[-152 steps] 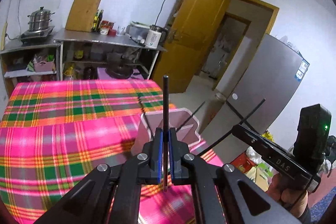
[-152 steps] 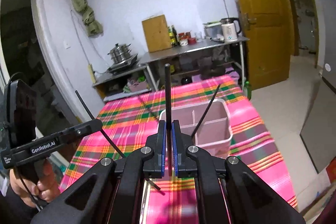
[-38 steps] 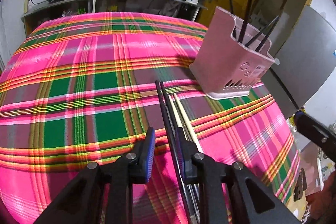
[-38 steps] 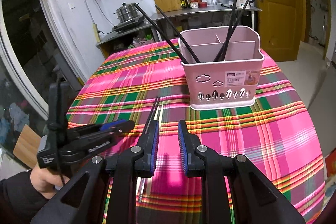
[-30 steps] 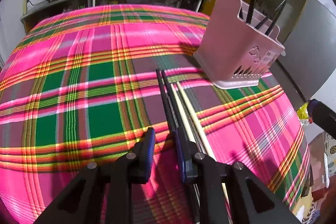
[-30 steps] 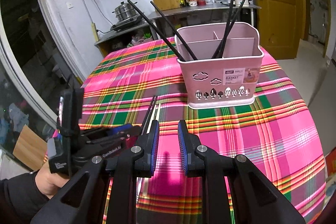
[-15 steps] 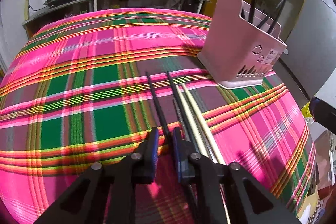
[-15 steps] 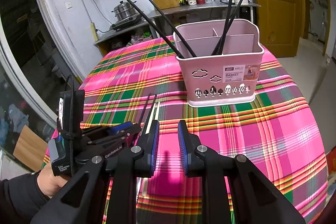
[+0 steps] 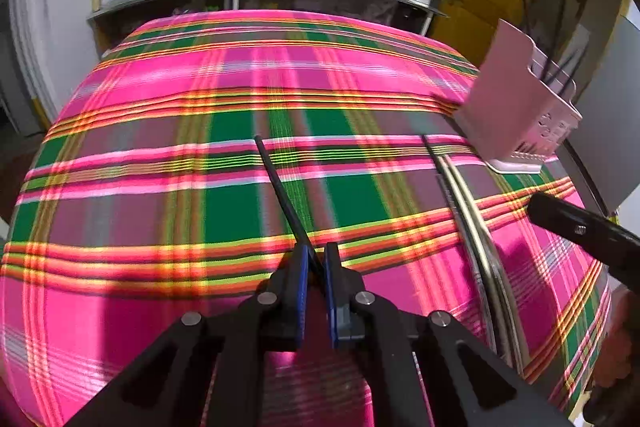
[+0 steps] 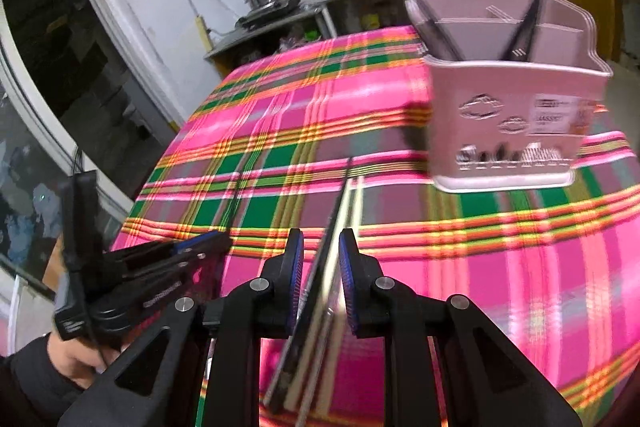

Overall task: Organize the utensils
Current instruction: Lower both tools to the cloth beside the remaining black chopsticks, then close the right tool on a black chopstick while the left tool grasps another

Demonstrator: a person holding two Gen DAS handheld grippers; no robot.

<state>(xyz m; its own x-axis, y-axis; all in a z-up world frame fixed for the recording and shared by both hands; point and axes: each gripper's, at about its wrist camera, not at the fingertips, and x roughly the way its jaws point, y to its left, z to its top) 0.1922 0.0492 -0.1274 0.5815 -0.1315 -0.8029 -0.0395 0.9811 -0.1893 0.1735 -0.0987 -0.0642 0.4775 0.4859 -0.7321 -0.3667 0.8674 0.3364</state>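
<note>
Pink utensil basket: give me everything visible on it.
The pink utensil basket looks like matte plastic, upright, with inner dividers making compartments. Its front wall carries embossed cloud shapes, a row of cut-outs near the base and a white label, too blurred to read. Several black chopsticks stand in it, leaning. It sits on the plaid tablecloth, past the tips of the loose chopsticks. Neither gripper touches it.

left tongs (image 9: pixel 314 259) now clamp black chopstick (image 9: pixel 280 189), dragged aside
</note>
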